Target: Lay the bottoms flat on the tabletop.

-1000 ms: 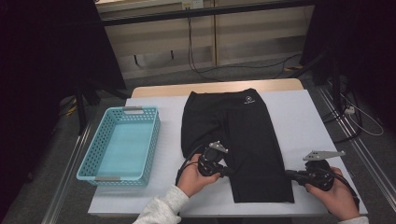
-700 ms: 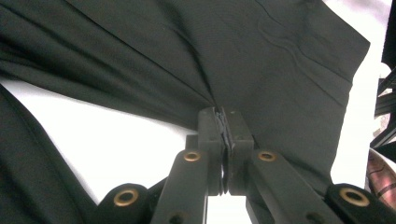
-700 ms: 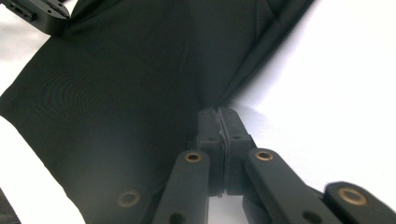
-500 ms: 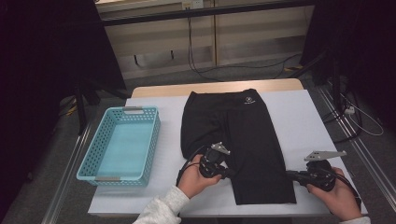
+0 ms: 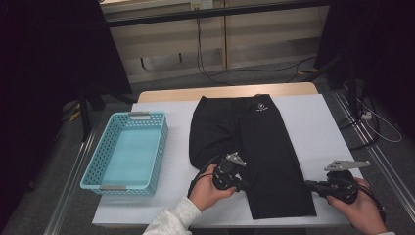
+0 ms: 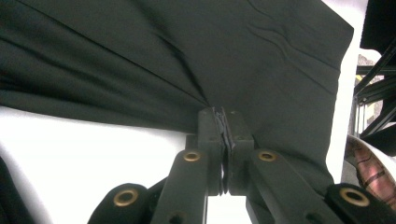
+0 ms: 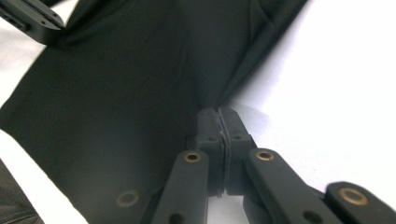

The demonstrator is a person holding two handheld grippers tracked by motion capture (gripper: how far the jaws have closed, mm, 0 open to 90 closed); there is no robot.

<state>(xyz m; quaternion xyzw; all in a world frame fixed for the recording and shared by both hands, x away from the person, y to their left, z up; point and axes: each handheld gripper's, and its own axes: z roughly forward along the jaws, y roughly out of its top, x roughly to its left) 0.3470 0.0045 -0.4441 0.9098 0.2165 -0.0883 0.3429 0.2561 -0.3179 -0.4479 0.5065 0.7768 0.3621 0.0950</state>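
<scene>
**Both grippers pinch the near leg of the black shorts**

The black shorts [image 5: 249,147] lie flat on the white desk [image 5: 318,127], waistband at the far side with a small white logo [image 5: 260,108] near it, and the longer leg reaching toward the person. The cloth looks thin, soft and light; it will sag and fold wherever it is not held, and it may slide easily over the smooth desk cover. A thing this limp is best taken at its edges and corners, two holds well apart, so the panel between them stays taut when lifted or folded.

That is roughly the hold now. The left gripper [image 5: 243,185] has its fingers [image 6: 209,135] closed on the left edge of the near leg; in the left gripper view, creases fan out from the pinch and a thin fold of cloth shows between the pads. The right gripper [image 5: 309,184] meets the leg's right edge low down, and in the right gripper view its fingers [image 7: 234,130] are clamped on a tuck of the fabric edge. My judgement is that a slow, even move of both hands would keep the leg from bunching.

A turquoise basket [image 5: 128,149] stands empty to the left of the shorts, apart from them.
</scene>
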